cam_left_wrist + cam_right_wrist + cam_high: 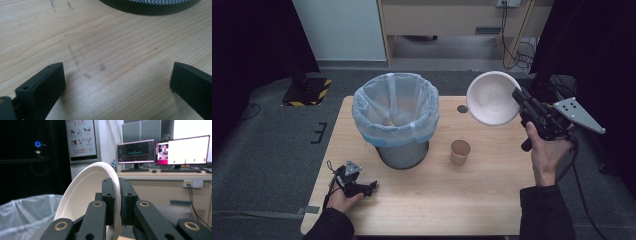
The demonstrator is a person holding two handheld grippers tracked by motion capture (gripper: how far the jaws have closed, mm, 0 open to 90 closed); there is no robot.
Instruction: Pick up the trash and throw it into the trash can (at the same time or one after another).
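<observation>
My right gripper [518, 96] is pinching the rim of the white paper plate [492, 97], jaws pressed onto the edge from both sides, seen close in the right gripper view [117, 202]. I hold the plate up off the table [452, 195] at the far right, tilted on edge with its hollow side toward the bin [396, 117], likely so whatever is on it can slide out or the plate itself can drop in. The bin, lined with a clear bag [362, 107], stands at centre-left, well apart from the plate. A paper cup [460, 152] sits upright just right of the bin, untouched. My left gripper [372, 187] rests low at the near left, jaws spread over bare wood and holding nothing, parked out of the way near the bin's dark base [150, 6].
</observation>
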